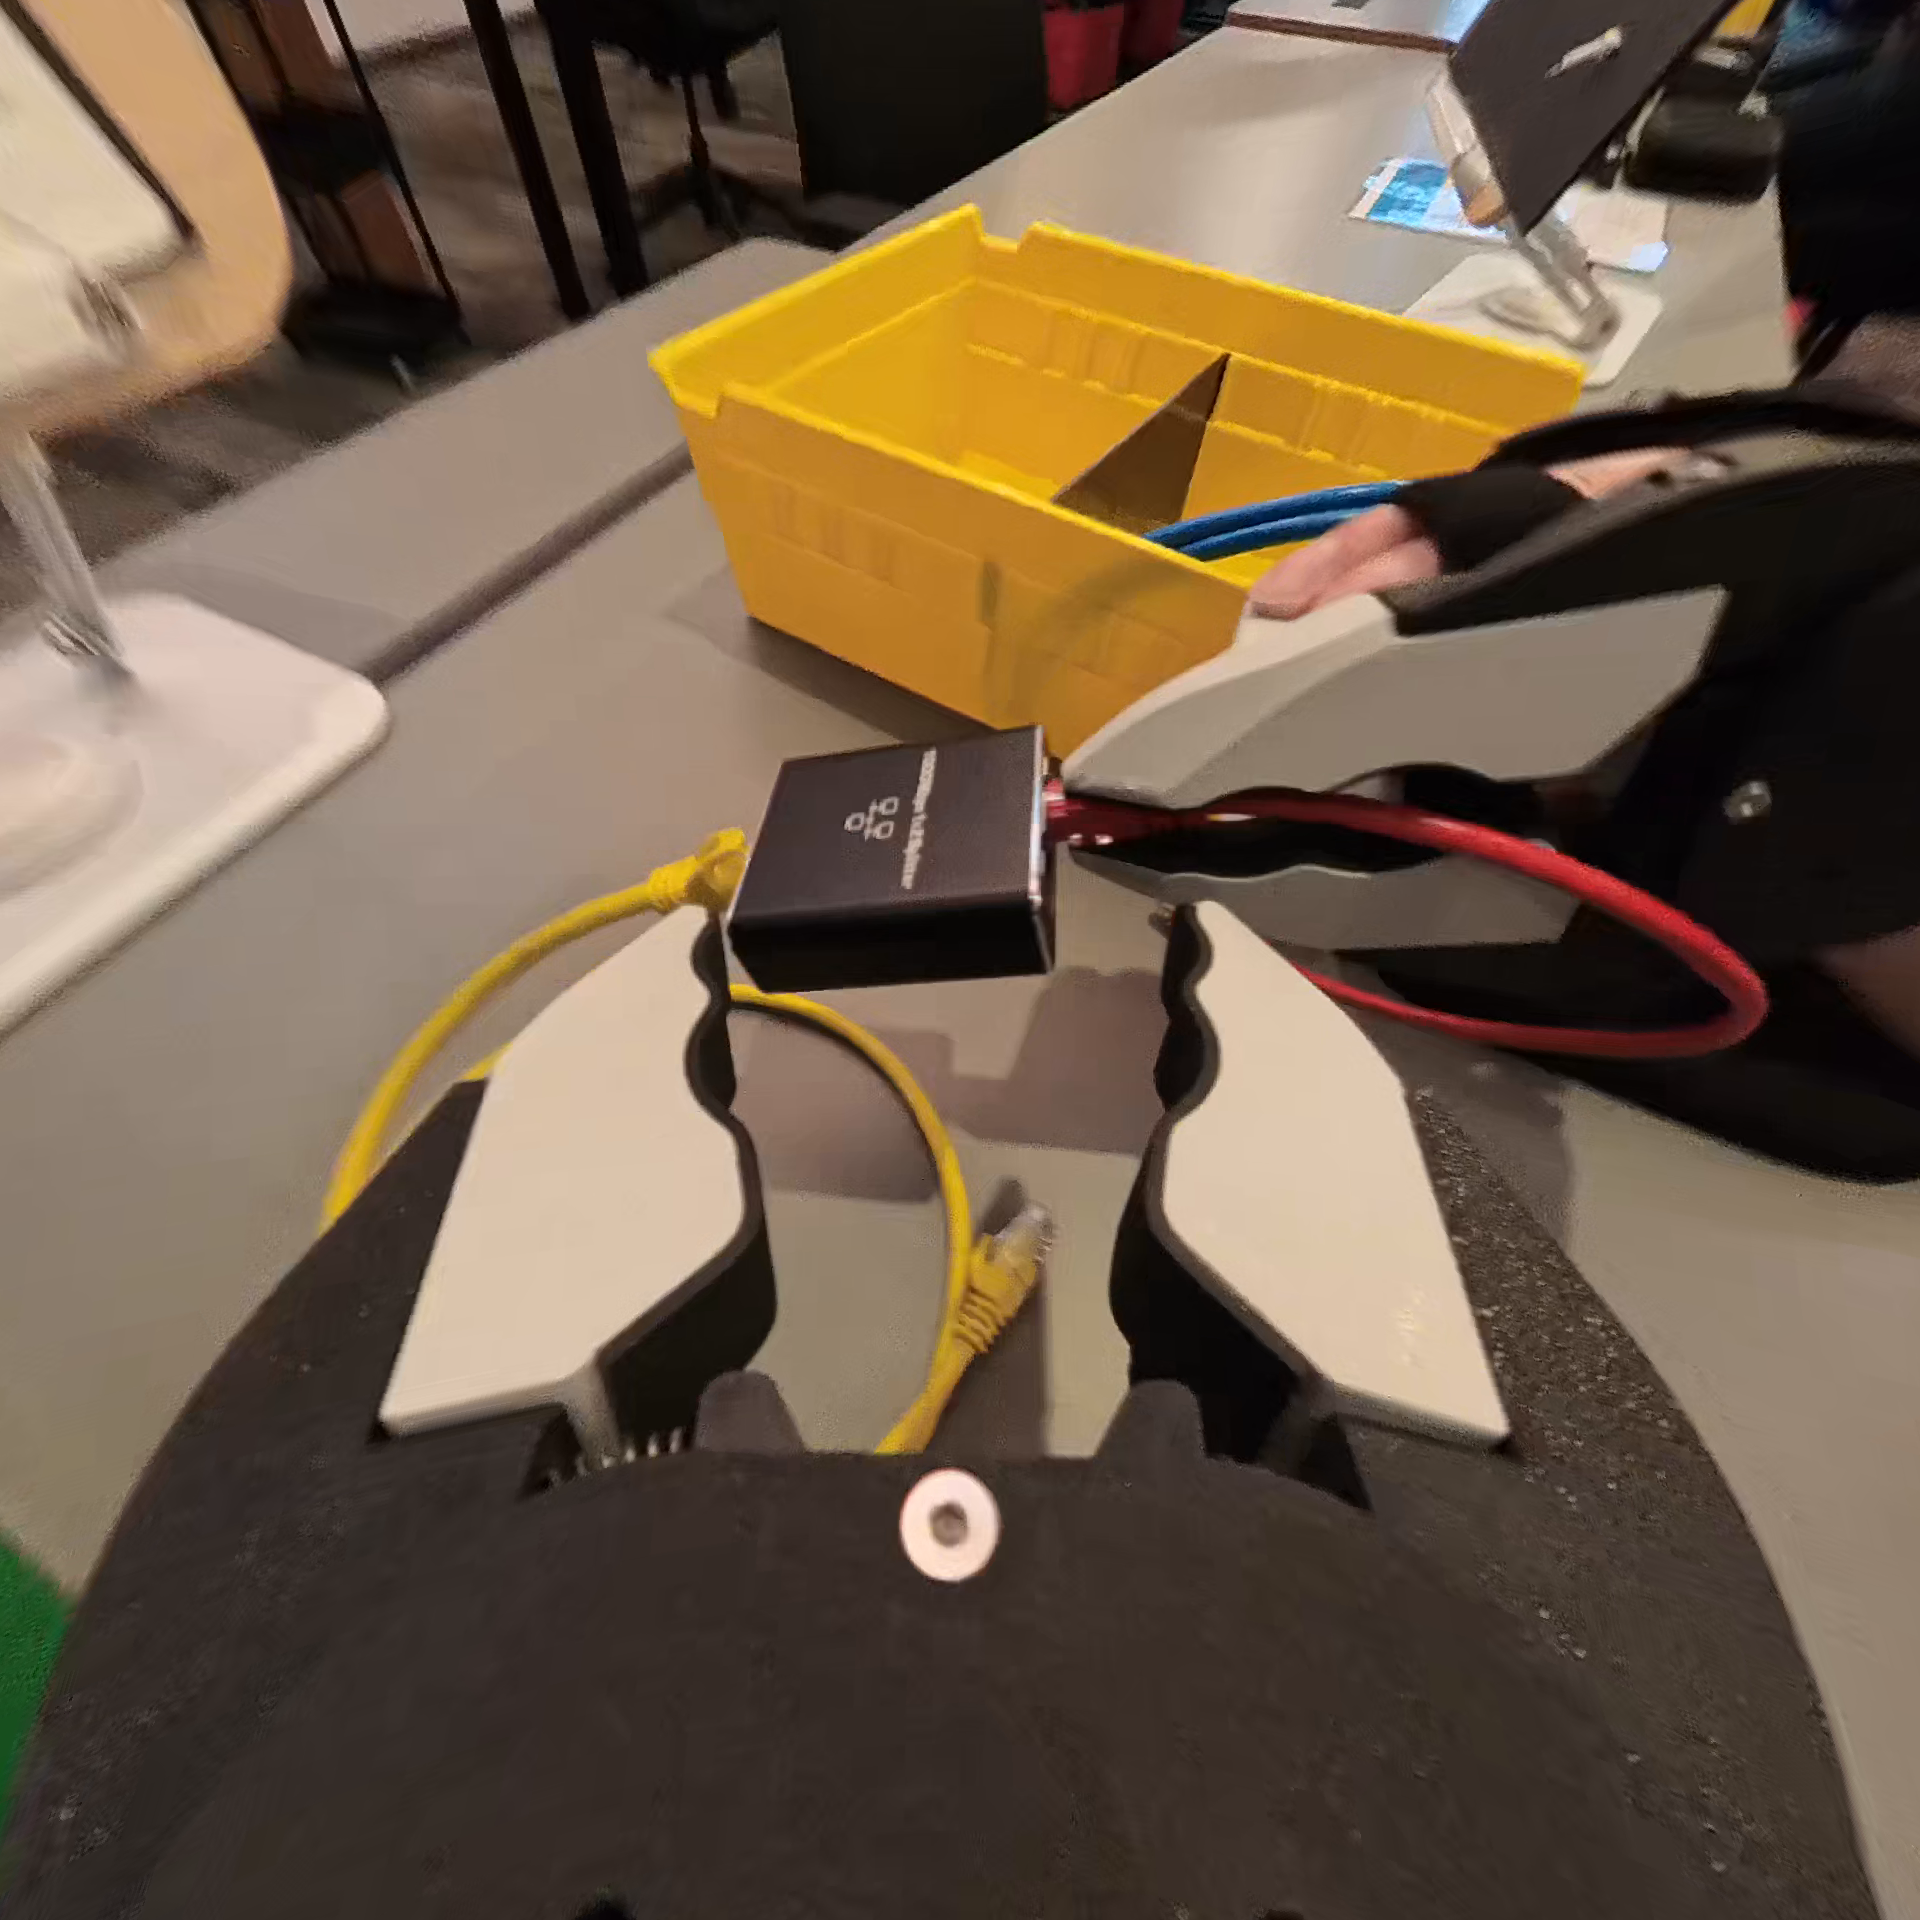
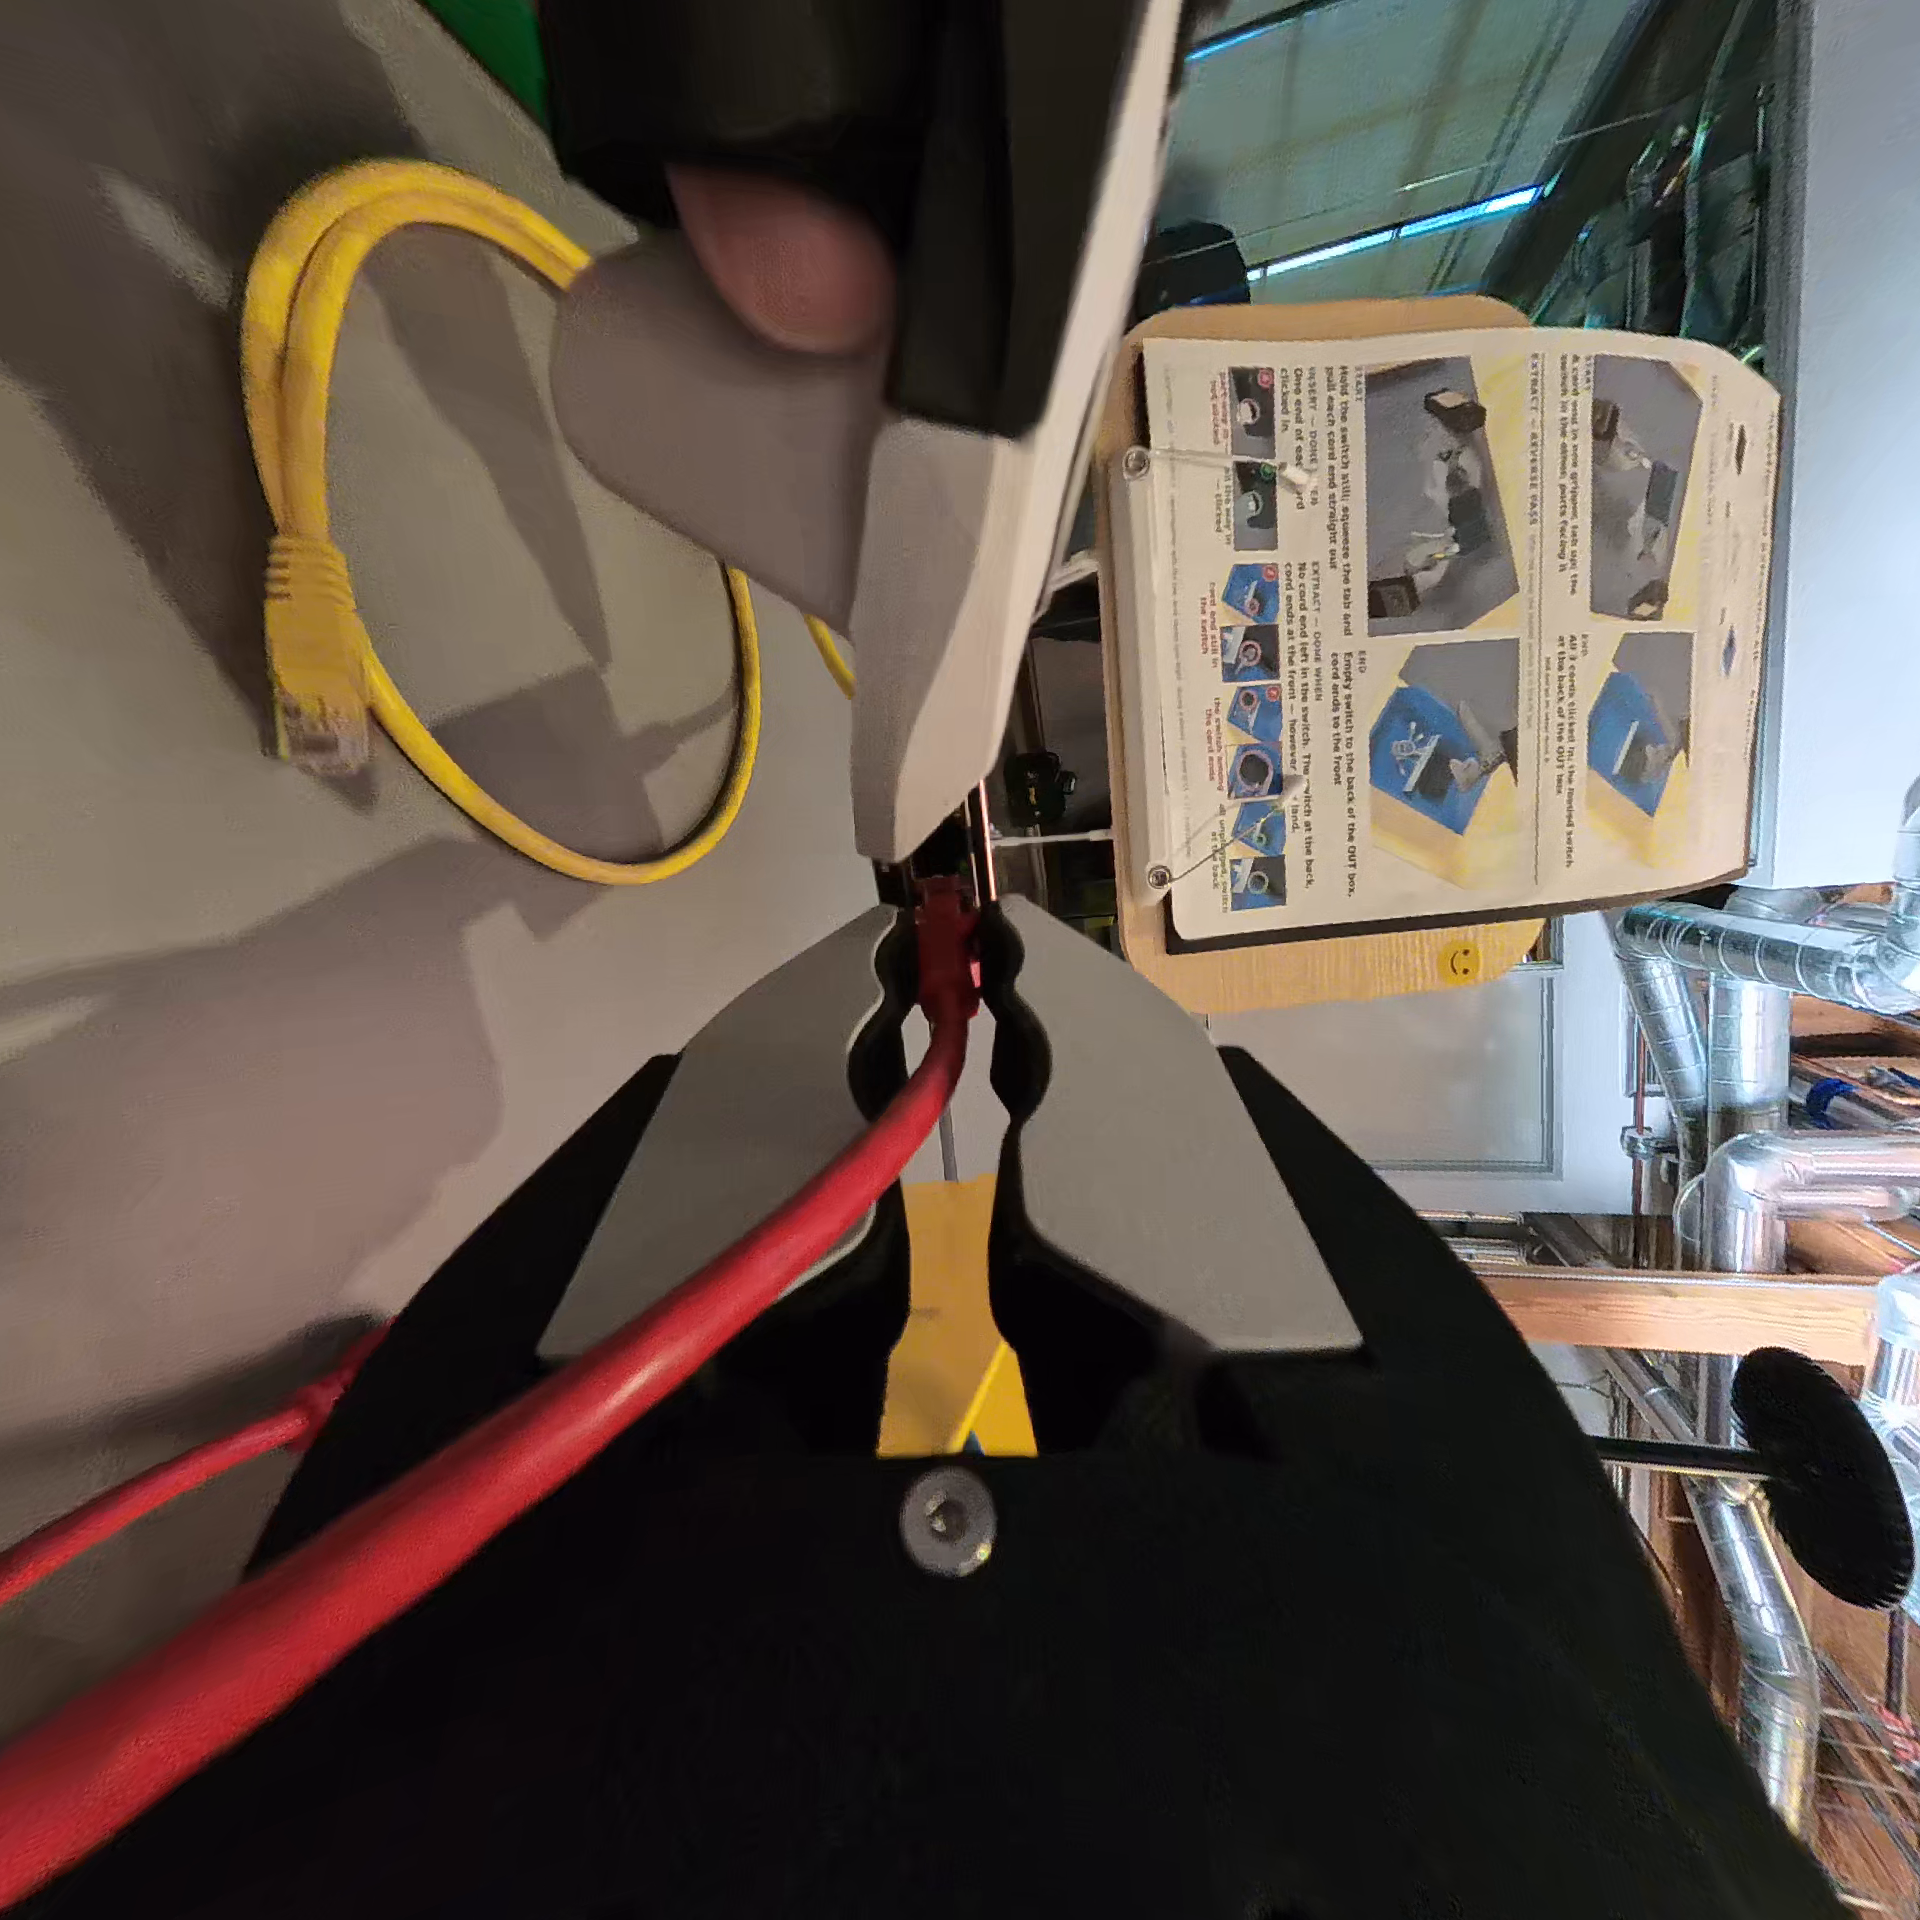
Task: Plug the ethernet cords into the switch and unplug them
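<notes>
The small black switch is seen on the grey table, just in front of the yellow bin. The left claw is held wide open with nothing in it, and the switch sits just past its tips, likely so the box can be steadied. The right claw is pinched shut on the plug of the red cord, right at the switch's side port, probably so the plug can be pushed in or pulled out straight; which one cannot be told. One plug of the yellow cord is seen at the other end of the switch, but whether it is fully in cannot be told; its other plug is lying loose on the table. A blue cord is resting in the bin. White writing and a small picture are printed on the switch's top, and a sheet with words and photos is hung on a board behind; no brand name can be made out.
</notes>
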